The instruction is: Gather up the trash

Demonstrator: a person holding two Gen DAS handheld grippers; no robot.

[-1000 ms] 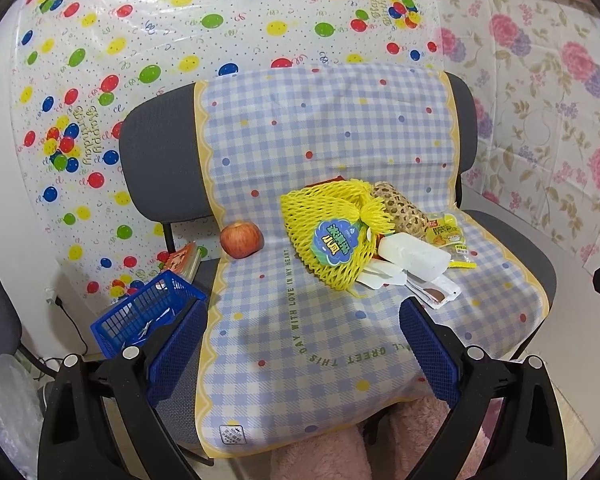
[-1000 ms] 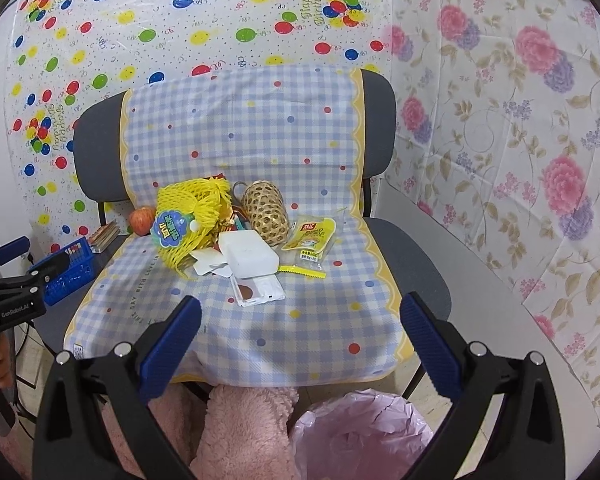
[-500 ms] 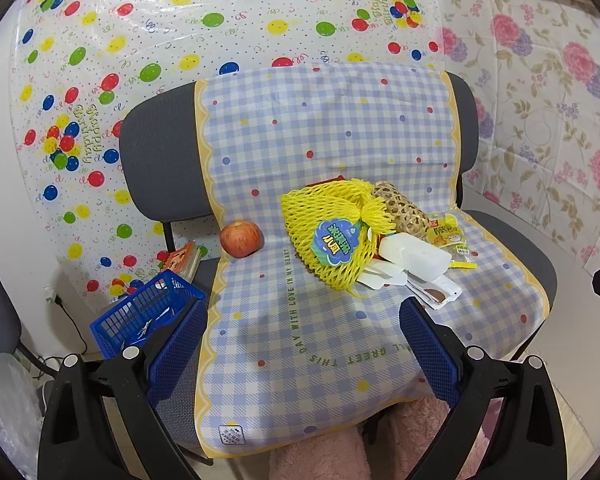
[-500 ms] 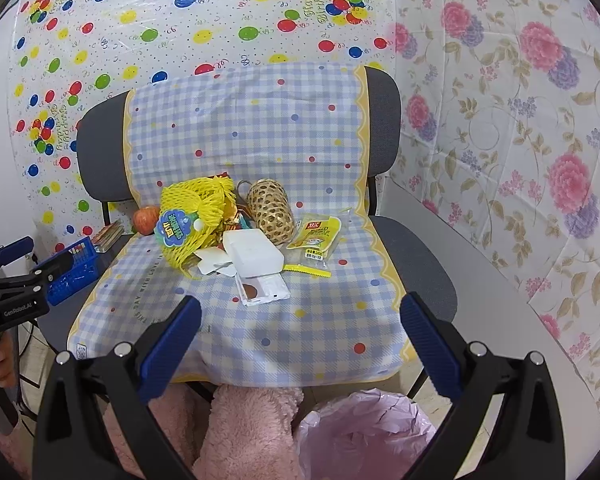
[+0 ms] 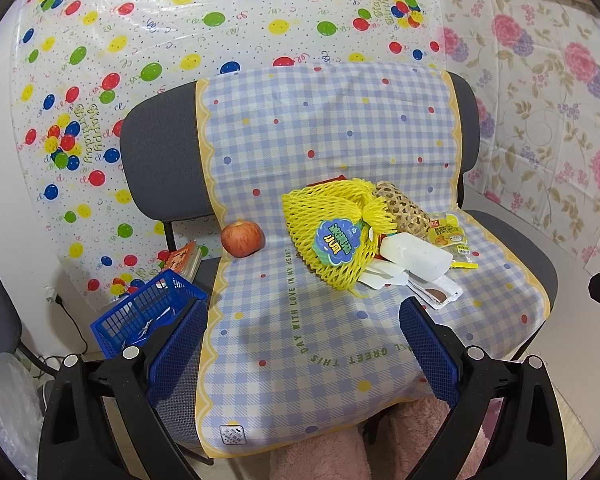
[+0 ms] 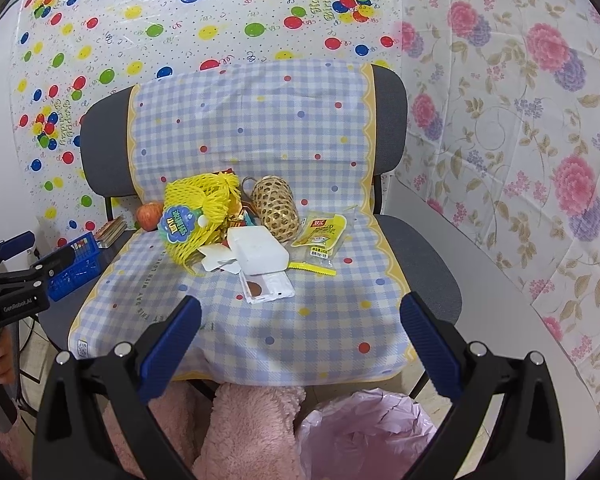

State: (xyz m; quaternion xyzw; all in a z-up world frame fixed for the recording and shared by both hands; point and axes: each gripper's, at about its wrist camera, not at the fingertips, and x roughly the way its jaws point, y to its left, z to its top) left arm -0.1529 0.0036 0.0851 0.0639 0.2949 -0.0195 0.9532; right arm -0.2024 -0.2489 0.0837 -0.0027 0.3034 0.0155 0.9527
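Observation:
A chair draped in a blue checked cloth [image 5: 320, 332] [image 6: 300, 320] holds a pile of trash: a yellow foam net [image 5: 332, 232] [image 6: 198, 216] with a blue label, a white foam block [image 5: 414, 256] [image 6: 258, 250], a white wrapper [image 5: 436, 292] [image 6: 266, 286] with a brown spot, a yellow snack packet [image 5: 448, 232] [image 6: 320, 232] and a woven bamboo basket [image 5: 402, 208] [image 6: 274, 206]. A red apple [image 5: 242, 238] [image 6: 148, 216] lies left of the net. My left gripper [image 5: 302, 344] and right gripper [image 6: 300, 332] are both open and hold nothing, short of the pile.
A bin lined with a pink bag [image 6: 364, 436] stands on the floor below the chair's front. A blue plastic basket [image 5: 140, 316] [image 6: 74, 266] and a book [image 5: 184, 258] sit left of the chair. Pink fluffy fabric [image 6: 244, 432] fills the bottom. Walls are covered with patterned sheets.
The right wrist view has shifted slightly, so the chair sits a little further right and higher. The left view is nearly the same. Both grippers stay open.

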